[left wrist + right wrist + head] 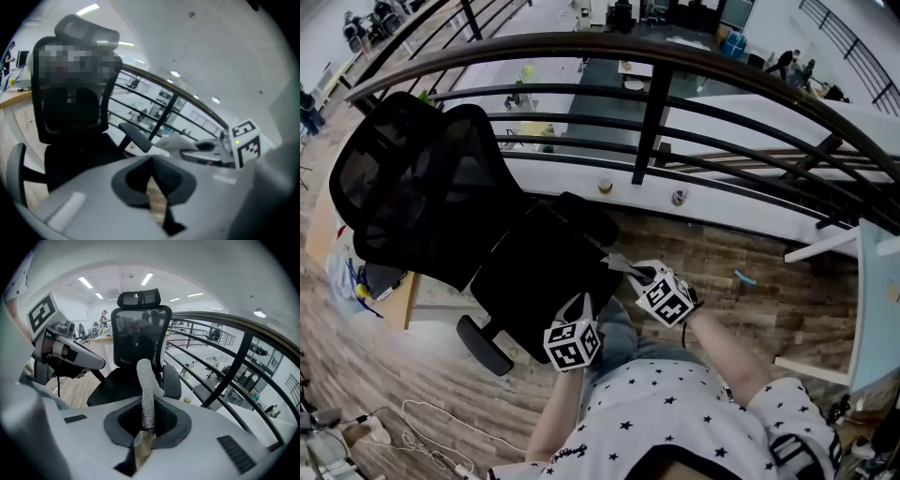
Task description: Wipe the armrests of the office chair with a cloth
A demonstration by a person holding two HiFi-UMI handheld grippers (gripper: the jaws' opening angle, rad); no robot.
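A black mesh office chair (422, 187) stands in front of me, its seat (539, 281) just beyond both grippers. One armrest (485, 345) juts out at the near left and the other (586, 217) is on the far side by the railing. My right gripper (625, 266) is shut on a white textured cloth (146, 394) that sticks up from its jaws, a little short of the right armrest (171, 380). My left gripper (578, 307) hovers over the seat's front edge with its jaws shut and nothing between them (157, 187). The far armrest (136, 136) shows ahead of it.
A dark curved railing (656, 103) runs just behind the chair, with a lower floor beyond it. A white desk edge (872, 300) stands at the right, and a small blue item (745, 277) lies on the wooden floor. Cables (422, 412) trail at lower left.
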